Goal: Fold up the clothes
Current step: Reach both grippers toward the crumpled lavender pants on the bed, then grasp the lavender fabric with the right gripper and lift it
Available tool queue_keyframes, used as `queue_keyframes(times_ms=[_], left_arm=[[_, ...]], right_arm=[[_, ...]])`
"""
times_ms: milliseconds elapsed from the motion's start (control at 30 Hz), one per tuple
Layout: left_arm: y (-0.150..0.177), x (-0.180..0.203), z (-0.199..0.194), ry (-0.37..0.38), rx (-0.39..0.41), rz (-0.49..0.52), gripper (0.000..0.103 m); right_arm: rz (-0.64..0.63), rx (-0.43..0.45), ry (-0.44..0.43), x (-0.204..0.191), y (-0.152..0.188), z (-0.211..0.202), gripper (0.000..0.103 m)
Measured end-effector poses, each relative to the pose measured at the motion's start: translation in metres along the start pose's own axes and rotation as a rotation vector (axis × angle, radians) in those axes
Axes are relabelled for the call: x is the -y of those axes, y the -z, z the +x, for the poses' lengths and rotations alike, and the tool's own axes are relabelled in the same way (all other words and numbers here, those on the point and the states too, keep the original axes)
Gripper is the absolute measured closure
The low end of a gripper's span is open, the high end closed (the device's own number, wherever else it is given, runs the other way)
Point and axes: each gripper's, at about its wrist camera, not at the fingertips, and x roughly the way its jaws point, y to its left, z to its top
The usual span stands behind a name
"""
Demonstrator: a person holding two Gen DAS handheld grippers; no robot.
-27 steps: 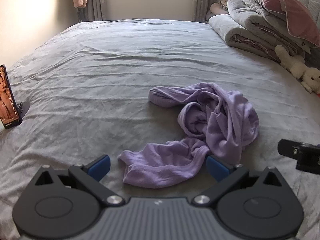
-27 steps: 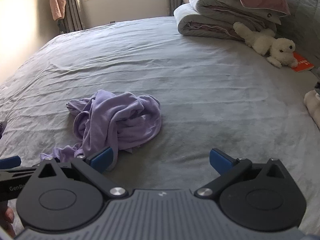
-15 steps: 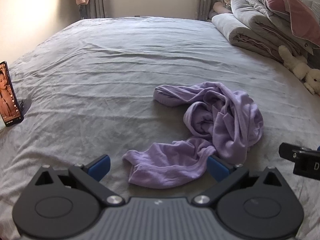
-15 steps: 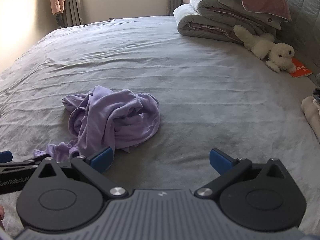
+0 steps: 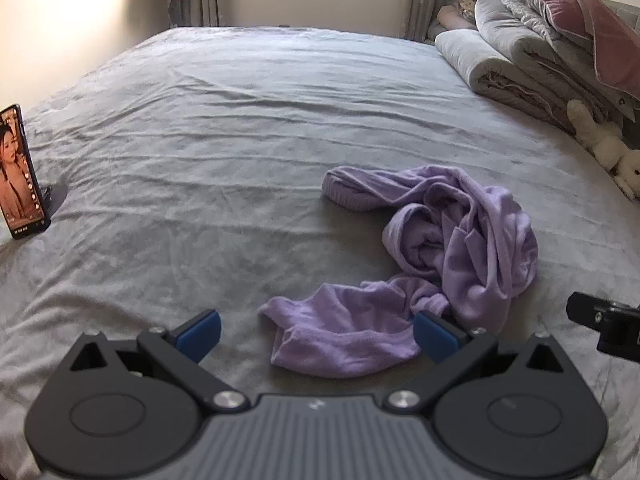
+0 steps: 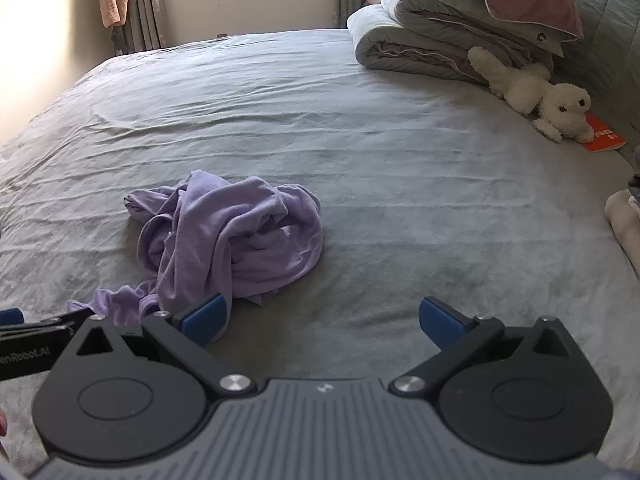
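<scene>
Purple garment lies crumpled on the grey bed, a little toward the near edge, and it is not folded: the body is bunched in a heap, one sleeve with a ribbed cuff curls away to the far side, and another part stretches flat toward the left gripper. This flat end lies just in front of the left gripper and between its two blue fingers, which are spread wide and hold nothing. I judge this position is chosen because the loose end is the easiest place to take the cloth and to pull it out flat.

In the right wrist view the same garment sits to the left of the right gripper, whose left finger is just beside the edge of the heap. Its fingers are also spread, with only bare sheet between them. The two grippers stand near each other, one at each side of the near part of the cloth, which suits a spreading with both hands.

A phone stands upright at the left edge of the bed, its screen showing a video; its text is too small to read. On the side of the left gripper, seen from the right wrist, white letters read about "enRobot.AI", with the beginning cut off. An orange booklet under the white plush dog has writing, but I cannot read it. Folded quilts are stacked at the far right.
</scene>
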Motion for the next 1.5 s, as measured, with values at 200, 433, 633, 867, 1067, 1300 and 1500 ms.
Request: queue_keyframes(times_ms=[200, 433, 633, 867, 1067, 1300, 1500], left_arm=[[-0.001, 0.002, -0.003, 0.003, 0.025, 0.024, 0.000], [0.001, -0.006, -0.007, 0.055, 0.099, -0.022, 0.000], [0.000, -0.009, -0.004, 0.034, 0.087, 0.018, 0.000], [-0.011, -0.017, 0.001, 0.016, 0.061, 0.018, 0.000], [-0.017, -0.032, 0.015, 0.003, 0.016, -0.042, 0.001], [-0.015, -0.047, 0.031, 0.096, -0.021, -0.128, 0.001], [-0.015, -0.055, 0.036, 0.115, 0.005, -0.169, 0.001]], right_arm=[[0.018, -0.003, -0.005, 0.001, 0.000, 0.003, 0.000], [-0.030, 0.046, 0.040, -0.004, 0.003, 0.001, 0.000], [-0.033, 0.029, 0.002, -0.004, 0.002, 0.006, 0.000], [-0.003, 0.036, -0.018, -0.004, -0.009, 0.005, 0.000], [0.029, 0.097, -0.062, -0.008, -0.017, 0.002, 0.000], [0.065, 0.034, -0.158, -0.015, -0.014, 0.030, 0.000], [0.092, 0.060, -0.252, -0.029, -0.025, 0.029, 0.005]])
